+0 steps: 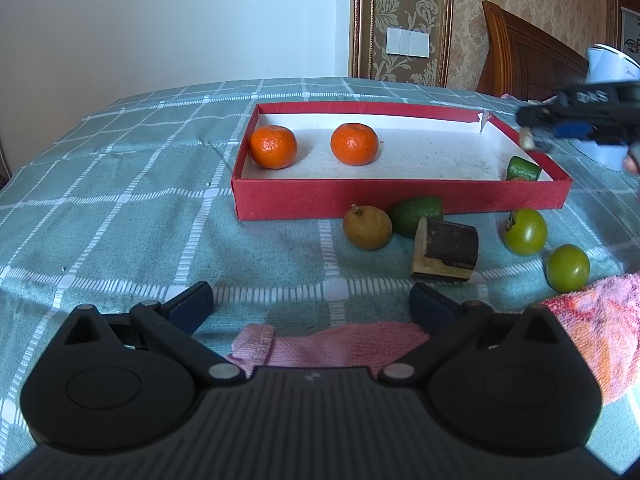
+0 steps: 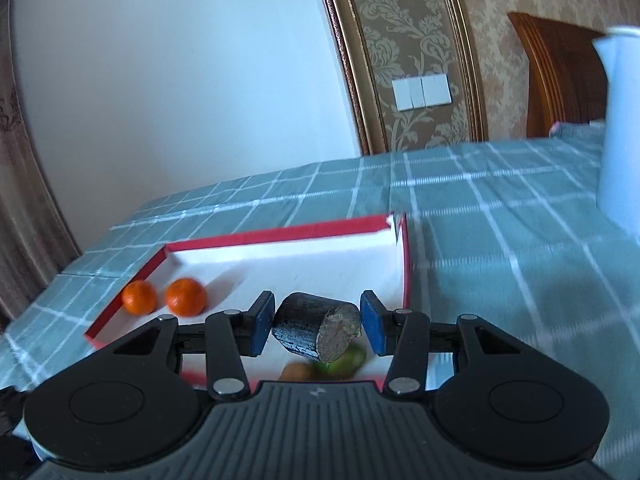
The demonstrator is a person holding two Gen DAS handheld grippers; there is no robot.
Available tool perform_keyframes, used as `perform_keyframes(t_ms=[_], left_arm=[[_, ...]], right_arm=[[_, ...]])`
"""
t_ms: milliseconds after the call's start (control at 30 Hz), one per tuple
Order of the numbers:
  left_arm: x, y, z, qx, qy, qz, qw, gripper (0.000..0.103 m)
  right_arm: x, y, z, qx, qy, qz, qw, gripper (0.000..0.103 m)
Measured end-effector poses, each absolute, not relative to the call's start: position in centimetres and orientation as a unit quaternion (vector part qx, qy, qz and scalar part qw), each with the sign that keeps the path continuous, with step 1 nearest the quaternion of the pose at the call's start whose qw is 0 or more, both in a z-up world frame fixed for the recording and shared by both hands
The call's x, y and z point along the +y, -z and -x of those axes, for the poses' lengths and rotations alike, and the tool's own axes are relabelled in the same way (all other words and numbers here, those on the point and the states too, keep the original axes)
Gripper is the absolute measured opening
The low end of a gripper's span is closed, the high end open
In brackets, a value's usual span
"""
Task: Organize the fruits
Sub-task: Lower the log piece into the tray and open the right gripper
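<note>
the left tongs [image 1: 312,304] are hovering low over the desk [image 1: 120,200], which is wearing a green checked cloth, with the jaws standing wide apart and nothing between them; a pink towel [image 1: 332,342] is lying just under them. ahead, a shallow red box [image 1: 400,196] with a white floor is sitting on the cloth. two mandarins [image 1: 273,147] [image 1: 354,144] are resting apart from each other in its left half, and a green cut piece of fruit [image 1: 522,169] is lying in its near right corner. in front of the box, on the cloth, a brownish round fruit [image 1: 367,227] is touching a green avocado-like piece [image 1: 418,212], with a dark-barked cut chunk [image 1: 446,250] just beside both. two green round fruits [image 1: 525,231] [image 1: 568,268] are lying further right, near each other.

the right tongs [image 2: 316,328] are hanging above the right end of the box [image 2: 406,272], partly closed on a dark cylindrical chunk [image 2: 316,330] with a rough brown cut face, both blue pads [image 2: 262,324] pressing its sides. a white jug [image 2: 620,128] is standing at the far right.
</note>
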State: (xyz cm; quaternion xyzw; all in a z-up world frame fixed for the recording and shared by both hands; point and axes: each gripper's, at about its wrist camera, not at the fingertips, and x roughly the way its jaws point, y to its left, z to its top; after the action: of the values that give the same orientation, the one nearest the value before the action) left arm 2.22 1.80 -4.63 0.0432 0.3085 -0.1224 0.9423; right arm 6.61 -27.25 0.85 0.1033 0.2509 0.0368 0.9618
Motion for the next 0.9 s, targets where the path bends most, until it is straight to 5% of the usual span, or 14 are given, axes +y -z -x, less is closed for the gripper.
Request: perform_keyframes(t_ms=[900], left_arm=[[1.8,4.6,-2.2,0.309,0.122,-0.044,0.942,0.103]], right_arm=[[-26.7,2.1,-14.7,0.304,-0.008,-0.046,0.952,0.046]])
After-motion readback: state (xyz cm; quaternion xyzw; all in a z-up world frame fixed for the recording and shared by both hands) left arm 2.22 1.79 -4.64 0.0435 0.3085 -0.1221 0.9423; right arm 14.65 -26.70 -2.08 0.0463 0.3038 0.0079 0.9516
